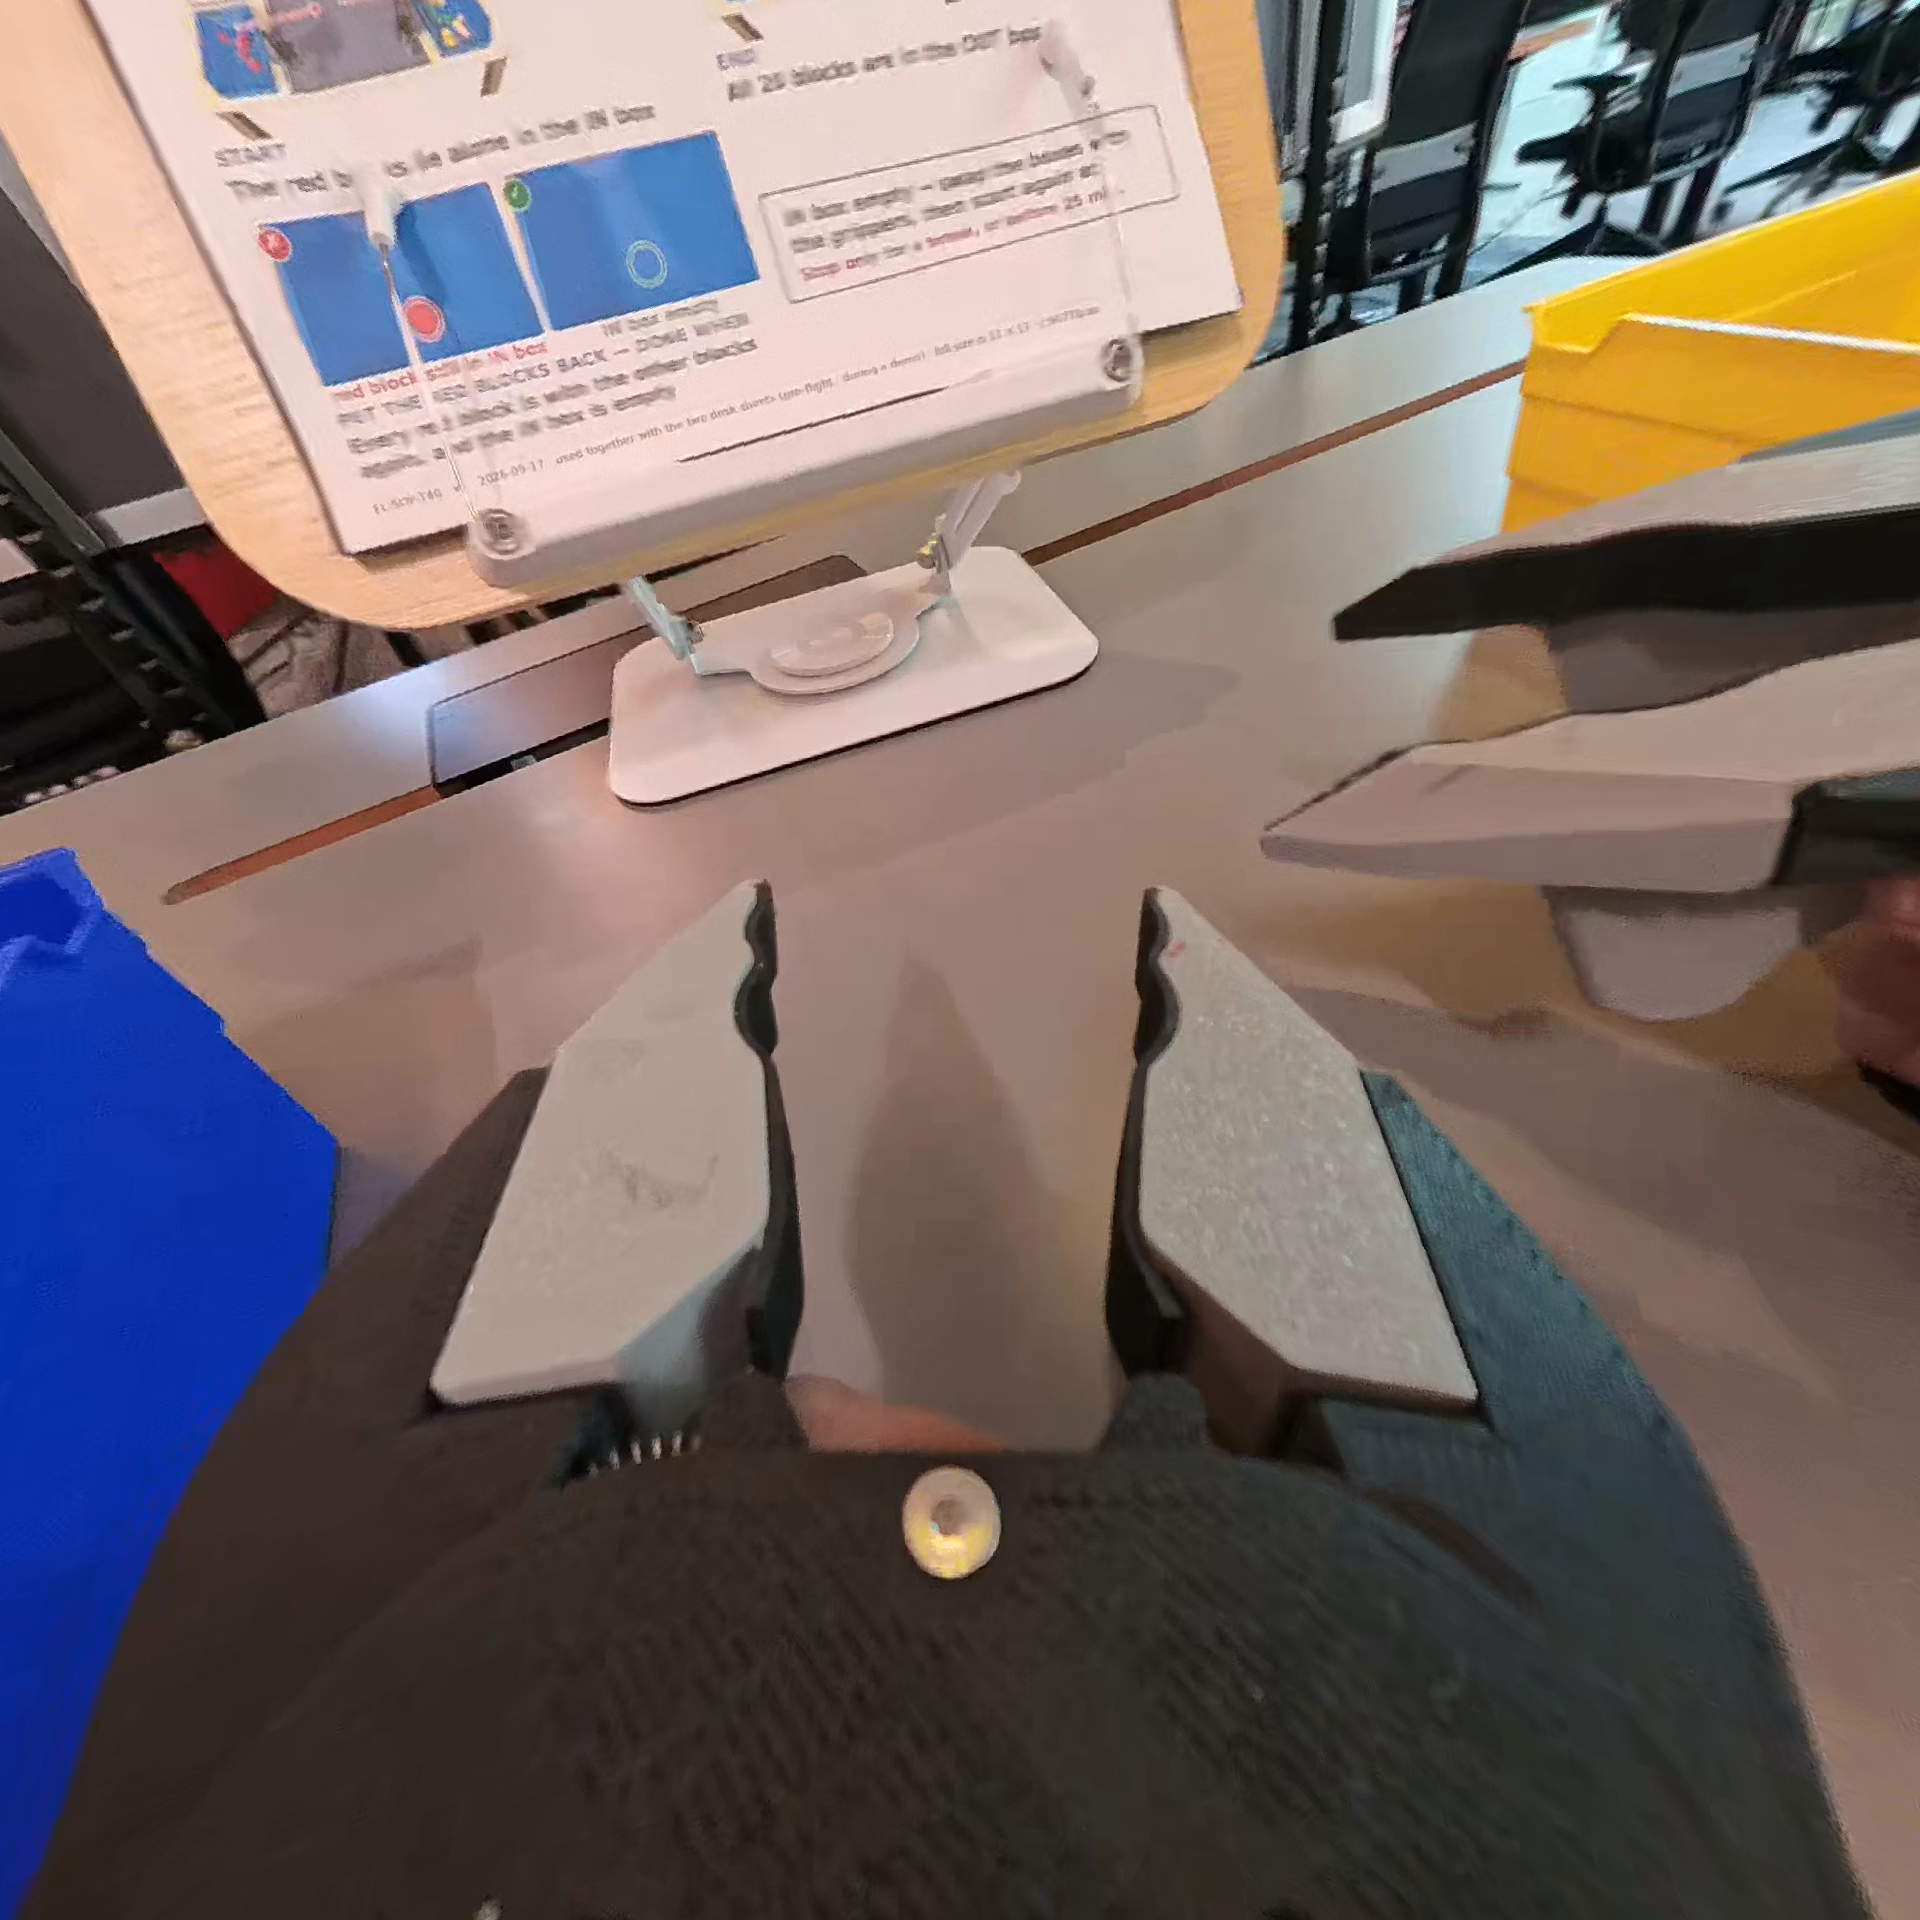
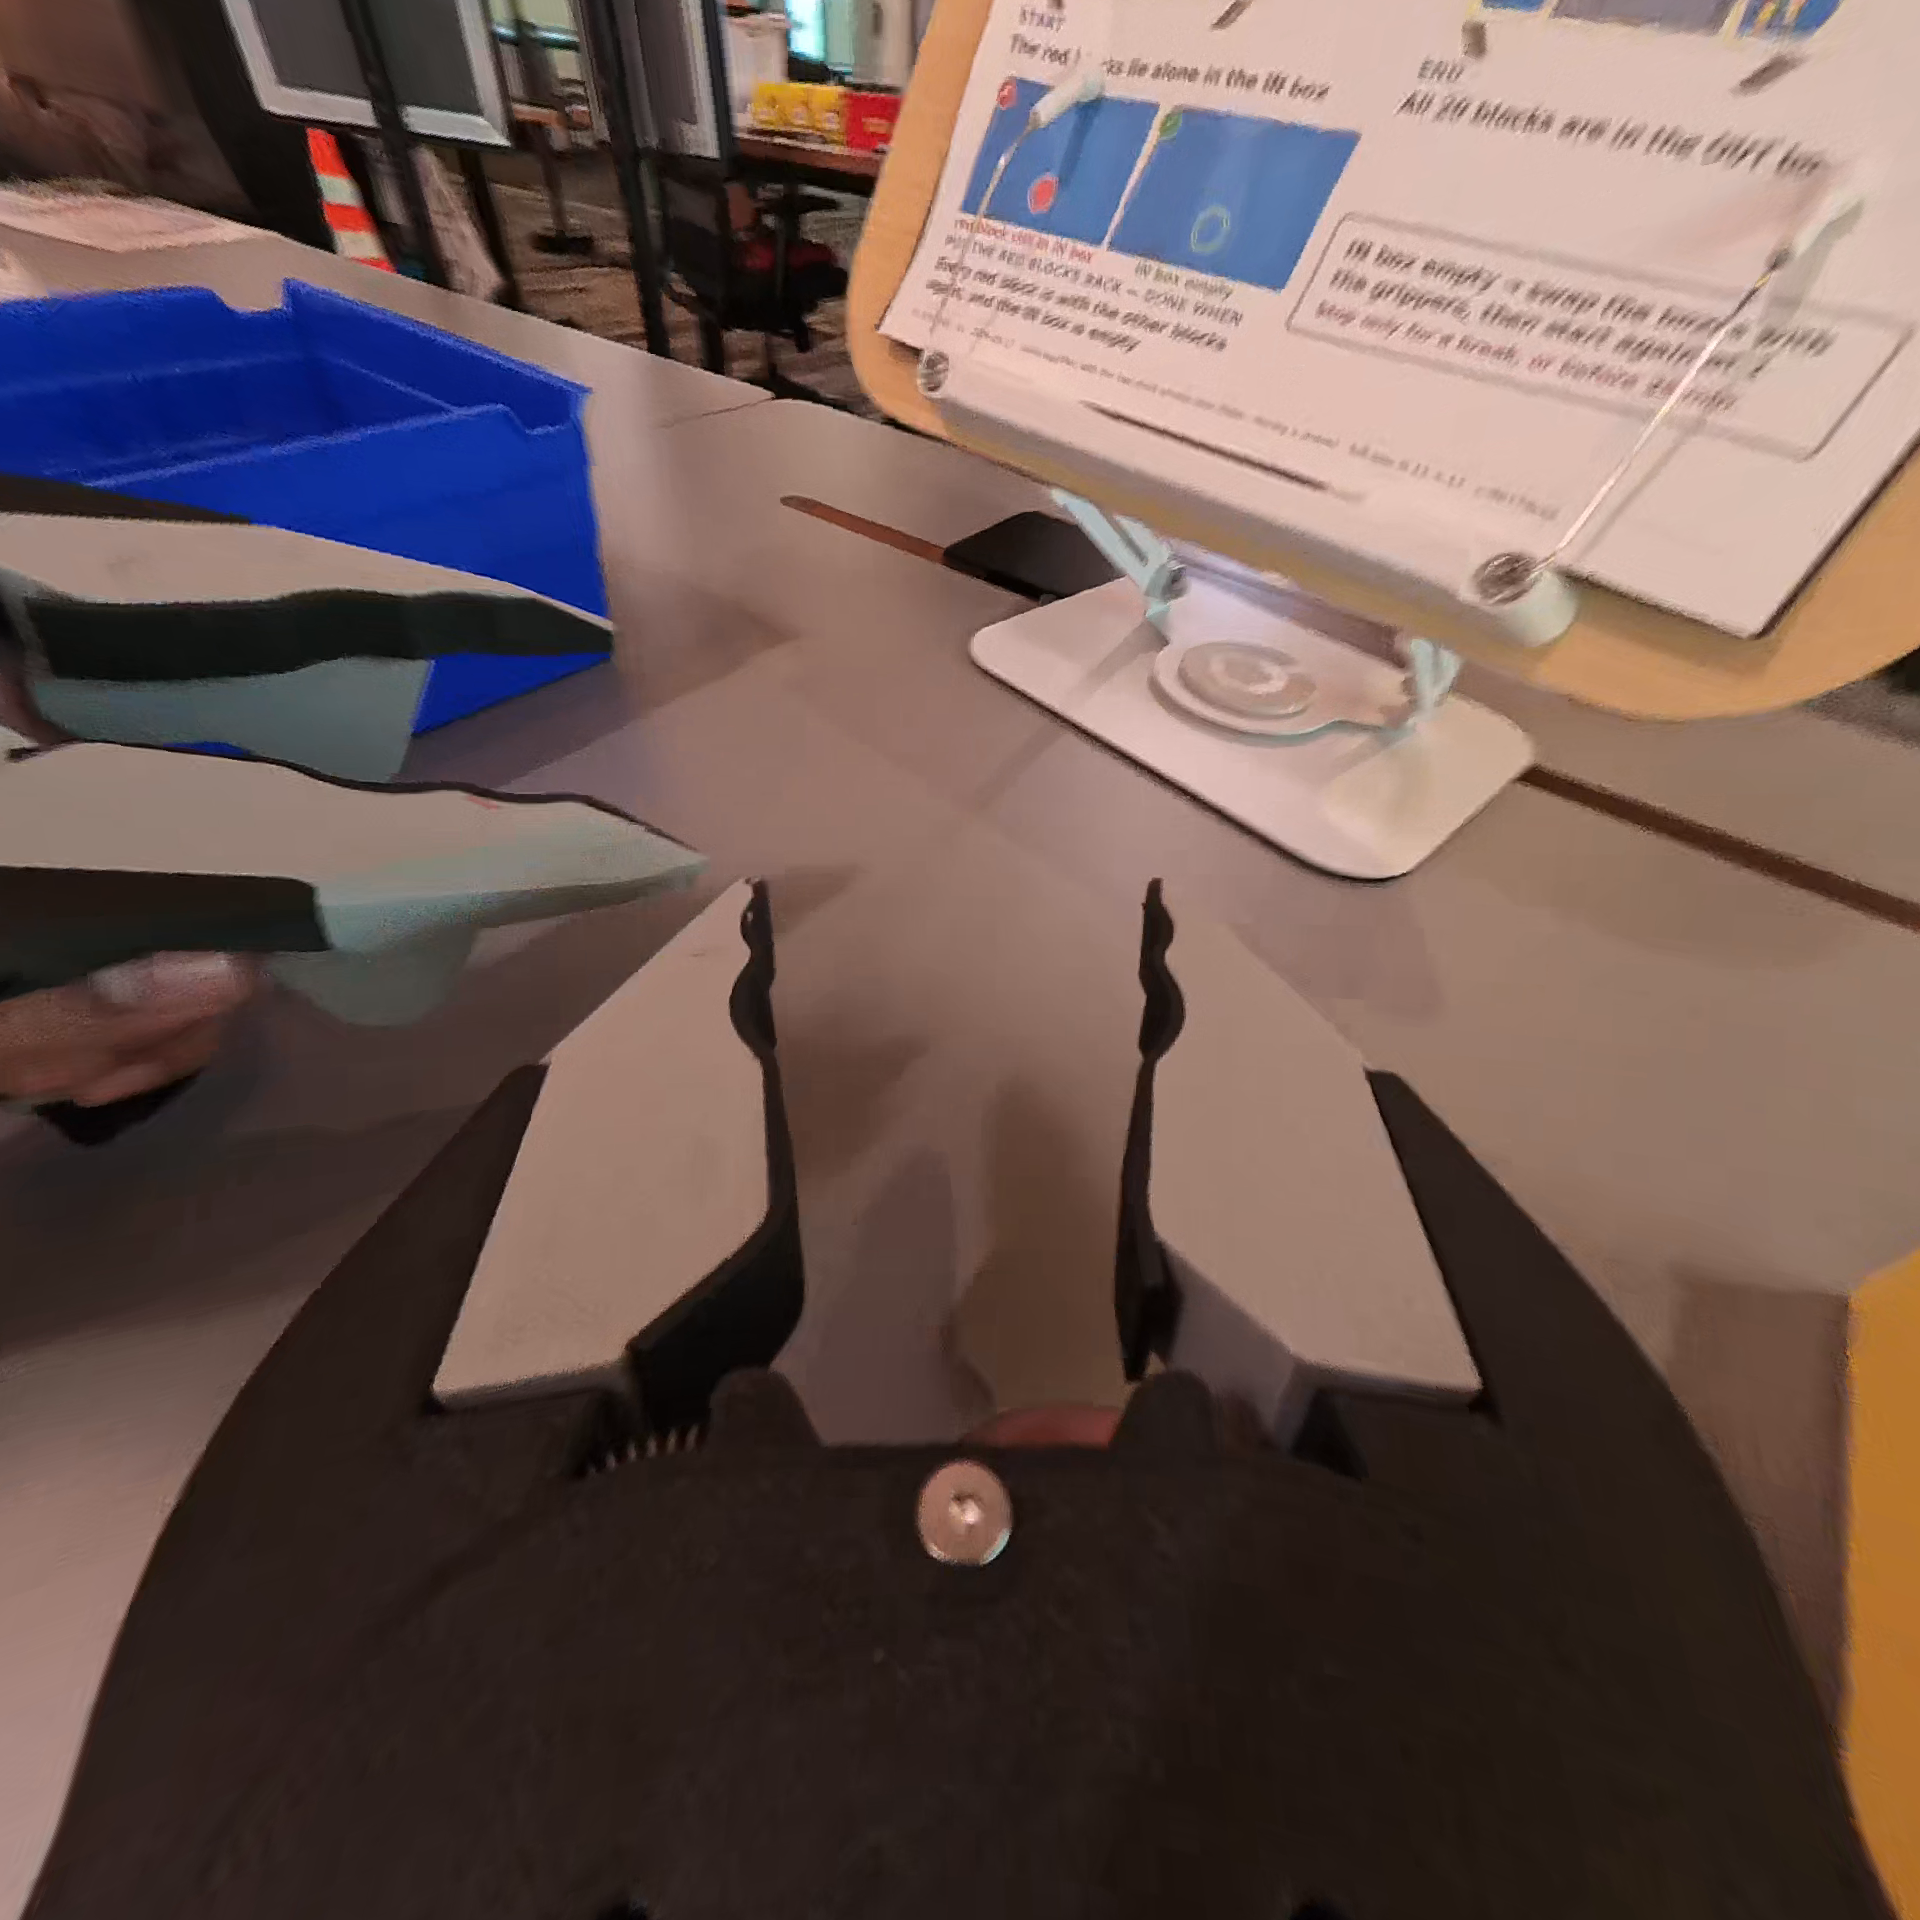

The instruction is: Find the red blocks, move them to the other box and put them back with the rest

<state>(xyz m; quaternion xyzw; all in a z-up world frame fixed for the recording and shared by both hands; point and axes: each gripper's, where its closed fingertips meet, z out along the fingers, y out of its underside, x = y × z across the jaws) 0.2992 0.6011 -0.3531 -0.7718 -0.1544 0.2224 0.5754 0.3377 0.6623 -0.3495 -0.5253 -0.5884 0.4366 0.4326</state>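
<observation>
Blue plastic bin [image 2: 312, 457] upper left, interior bare where I see it, yellow plastic bin [image 1: 1714, 384] upper right, contents hidden, my left tongs [image 1: 956, 904] and right tongs [image 2: 951, 899] both spread, gripping nothing.

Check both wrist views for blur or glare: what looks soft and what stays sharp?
Left wrist view: own gripper sharp, other gripper motion-smeared, instruction sheet soft. Right wrist view: blurrier overall, blue box and stand base smeared; mild sheen on the table.
</observation>
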